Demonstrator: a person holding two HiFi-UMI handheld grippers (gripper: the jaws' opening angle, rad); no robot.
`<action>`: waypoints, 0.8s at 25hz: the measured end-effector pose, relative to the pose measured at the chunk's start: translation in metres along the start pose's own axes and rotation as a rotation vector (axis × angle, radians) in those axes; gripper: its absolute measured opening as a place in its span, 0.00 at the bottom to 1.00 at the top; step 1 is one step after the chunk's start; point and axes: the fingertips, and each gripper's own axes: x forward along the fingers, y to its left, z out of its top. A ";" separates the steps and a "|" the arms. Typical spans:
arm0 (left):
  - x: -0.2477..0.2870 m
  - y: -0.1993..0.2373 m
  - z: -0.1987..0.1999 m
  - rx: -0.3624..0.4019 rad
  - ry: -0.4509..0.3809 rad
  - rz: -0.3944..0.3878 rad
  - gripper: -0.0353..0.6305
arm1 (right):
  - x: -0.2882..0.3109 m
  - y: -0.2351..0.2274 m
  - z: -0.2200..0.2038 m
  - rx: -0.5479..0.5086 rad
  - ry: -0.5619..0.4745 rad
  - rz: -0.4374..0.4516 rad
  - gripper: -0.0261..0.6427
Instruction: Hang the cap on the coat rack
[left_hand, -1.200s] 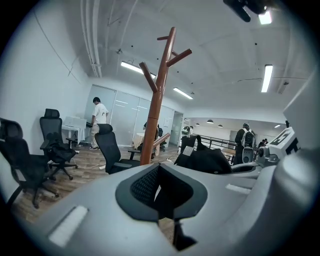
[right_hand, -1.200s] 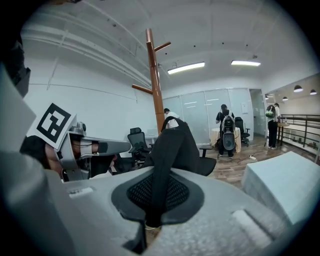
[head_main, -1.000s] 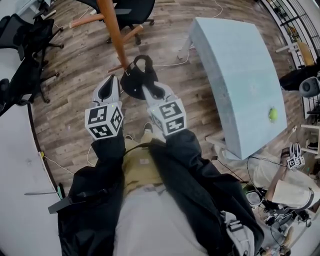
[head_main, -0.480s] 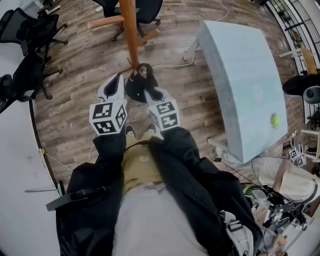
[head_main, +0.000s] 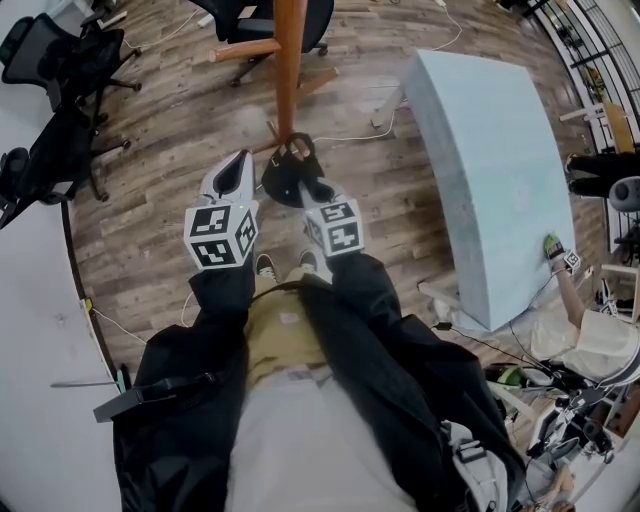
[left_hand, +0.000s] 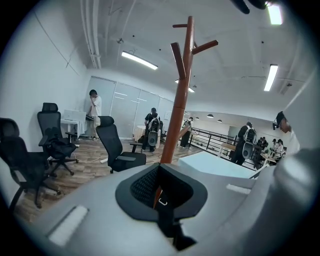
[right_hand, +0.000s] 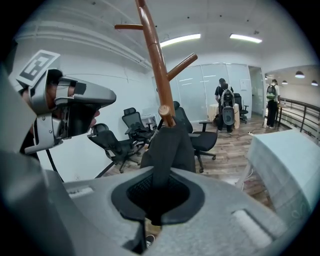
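Note:
The black cap (head_main: 285, 172) is pinched by its edge in my right gripper (head_main: 305, 186), which is shut on it. In the right gripper view the cap (right_hand: 170, 147) rises from between the jaws and its top touches the tip of a lower peg (right_hand: 165, 110) of the wooden coat rack (right_hand: 152, 55). The rack's orange-brown pole (head_main: 289, 60) stands just beyond the cap. My left gripper (head_main: 238, 164) hovers left of the cap, shut, with nothing in it. Straight ahead of the left gripper (left_hand: 159, 187) stands the rack (left_hand: 180, 100) with its upper pegs.
A pale blue table (head_main: 490, 170) stands to the right. Black office chairs (head_main: 60, 120) stand at the left and behind the rack. A second person (head_main: 590, 335) reaches onto the table's near corner. Several people stand far off (left_hand: 151, 131).
Both grippers and the cap have come closer to the rack pole, and the cap now reaches a peg. At the right, a person's hand has come to the table corner where the green ball lay.

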 end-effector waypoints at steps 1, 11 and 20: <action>0.000 0.001 0.000 -0.001 0.001 -0.003 0.05 | 0.001 0.000 0.000 -0.001 0.004 -0.004 0.05; -0.001 0.010 -0.005 -0.007 0.019 -0.032 0.05 | 0.017 0.004 0.007 0.006 0.029 -0.011 0.14; 0.018 -0.027 -0.008 0.006 0.006 -0.082 0.05 | -0.032 -0.011 0.049 -0.018 -0.110 -0.022 0.22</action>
